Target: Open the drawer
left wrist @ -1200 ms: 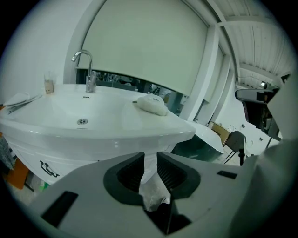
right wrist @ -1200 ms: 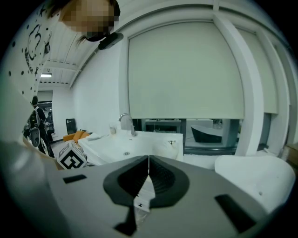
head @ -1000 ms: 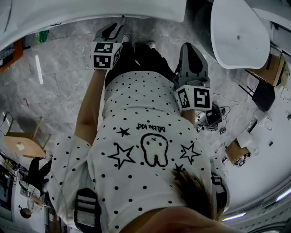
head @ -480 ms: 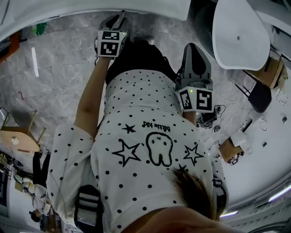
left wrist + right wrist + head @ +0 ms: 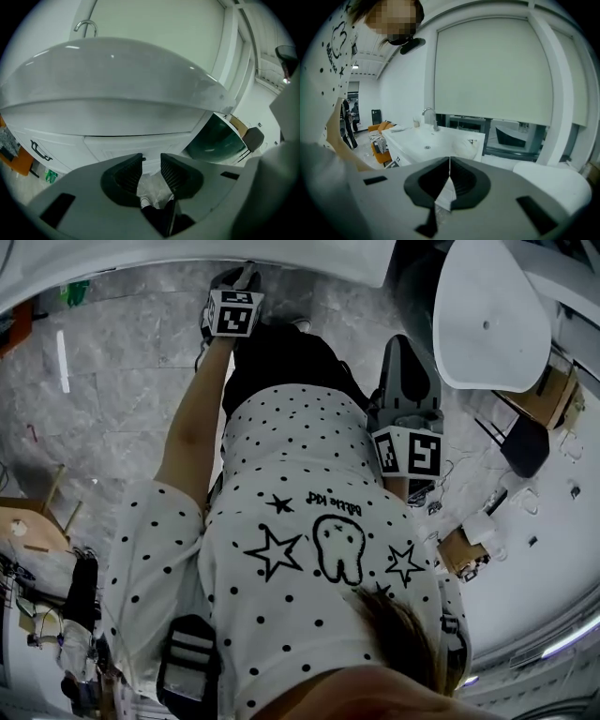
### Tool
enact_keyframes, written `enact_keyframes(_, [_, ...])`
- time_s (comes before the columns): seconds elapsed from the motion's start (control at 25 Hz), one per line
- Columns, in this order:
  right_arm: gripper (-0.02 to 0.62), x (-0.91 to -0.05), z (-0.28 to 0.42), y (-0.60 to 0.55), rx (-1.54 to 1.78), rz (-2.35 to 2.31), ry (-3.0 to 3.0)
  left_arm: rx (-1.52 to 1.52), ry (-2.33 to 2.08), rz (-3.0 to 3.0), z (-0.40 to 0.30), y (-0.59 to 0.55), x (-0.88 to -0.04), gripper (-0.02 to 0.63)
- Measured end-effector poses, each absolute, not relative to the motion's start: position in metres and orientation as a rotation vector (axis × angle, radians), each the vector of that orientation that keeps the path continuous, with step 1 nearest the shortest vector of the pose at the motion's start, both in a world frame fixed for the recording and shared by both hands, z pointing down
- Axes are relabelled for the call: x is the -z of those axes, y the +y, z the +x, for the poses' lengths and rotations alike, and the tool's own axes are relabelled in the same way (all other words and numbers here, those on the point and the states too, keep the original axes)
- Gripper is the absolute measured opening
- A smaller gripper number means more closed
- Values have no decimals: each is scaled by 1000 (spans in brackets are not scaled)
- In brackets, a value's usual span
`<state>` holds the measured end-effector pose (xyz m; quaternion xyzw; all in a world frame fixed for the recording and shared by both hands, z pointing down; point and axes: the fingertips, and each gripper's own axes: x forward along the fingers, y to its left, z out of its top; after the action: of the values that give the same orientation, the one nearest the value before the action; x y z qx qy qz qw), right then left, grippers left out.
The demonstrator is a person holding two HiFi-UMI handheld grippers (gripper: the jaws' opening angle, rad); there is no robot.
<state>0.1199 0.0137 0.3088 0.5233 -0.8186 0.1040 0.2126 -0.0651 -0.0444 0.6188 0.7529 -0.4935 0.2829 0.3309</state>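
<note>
A white cabinet with drawer fronts (image 5: 140,144) stands under a broad white counter (image 5: 117,79). One front at the left carries a black handle (image 5: 40,151). My left gripper (image 5: 151,159) points down at the fronts. Its jaws have just been opening and stand apart, with only floor and the person's shoes seen between them. In the head view the left gripper (image 5: 239,276) reaches under the counter's edge (image 5: 281,254). My right gripper (image 5: 401,352) hangs by the person's right side, away from the cabinet. Its jaws (image 5: 449,161) are shut on nothing.
A curved faucet (image 5: 86,26) rises from the counter. A dark green glass tub (image 5: 218,140) sits to the cabinet's right. A white oval basin (image 5: 487,315), cardboard boxes (image 5: 459,554) and a dark chair (image 5: 525,442) lie to the right; a wooden stool (image 5: 28,531) stands left.
The left gripper has moved up the picture, toward and under the counter's edge, and its arm has stretched out. The right gripper has stayed by the person's side.
</note>
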Motion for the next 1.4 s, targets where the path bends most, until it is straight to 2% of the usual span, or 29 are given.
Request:
enact_keyframes(0.8, [14, -339, 173, -3, -159, 1503, -2187, -801, -1323, 1759, -55, -86, -748, 161])
enact_keyframes(1.4, [14, -353, 173, -11, -132, 1498, -2171, -767, -1325, 1744, -49, -94, -767, 142])
